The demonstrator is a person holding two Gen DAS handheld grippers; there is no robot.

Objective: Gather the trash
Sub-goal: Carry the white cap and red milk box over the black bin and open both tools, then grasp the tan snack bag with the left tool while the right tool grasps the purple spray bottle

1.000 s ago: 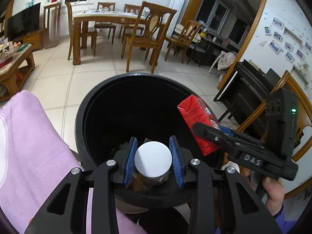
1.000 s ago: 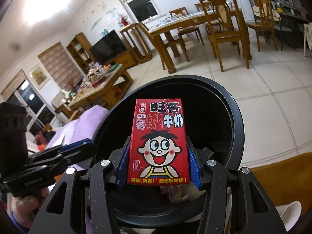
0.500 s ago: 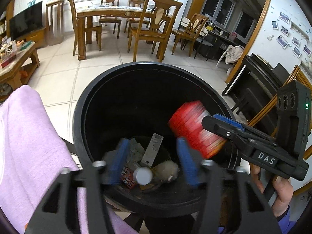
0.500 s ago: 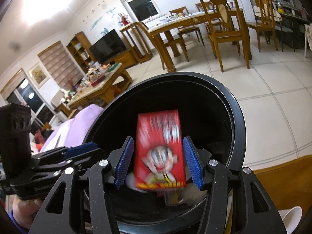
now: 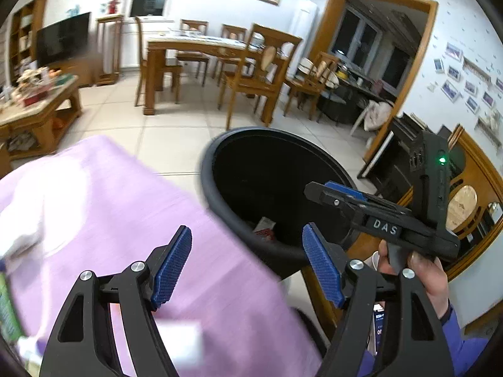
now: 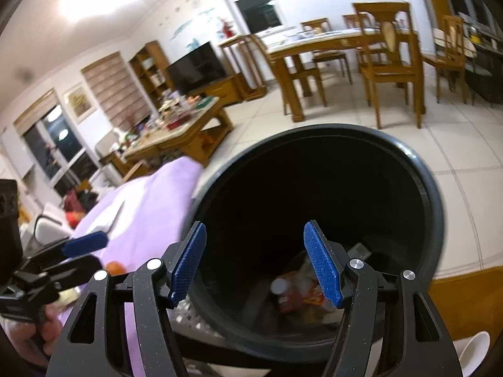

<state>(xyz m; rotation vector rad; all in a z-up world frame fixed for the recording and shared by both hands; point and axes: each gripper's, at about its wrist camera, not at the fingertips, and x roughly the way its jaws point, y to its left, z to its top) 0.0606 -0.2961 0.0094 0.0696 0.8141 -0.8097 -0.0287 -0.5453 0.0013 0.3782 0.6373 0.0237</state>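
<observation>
Both grippers — left gripper (image 5: 246, 265) and right gripper (image 6: 254, 264) — are spreading wider, empty, beside the bin (image 6: 433, 207); next comes seeking more trash on the purple cloth (image 5: 125, 207).

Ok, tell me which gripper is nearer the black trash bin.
Right. The right gripper hangs over the black trash bin, jaws opening, empty; the left gripper is off beside it over the purple cloth.
</observation>
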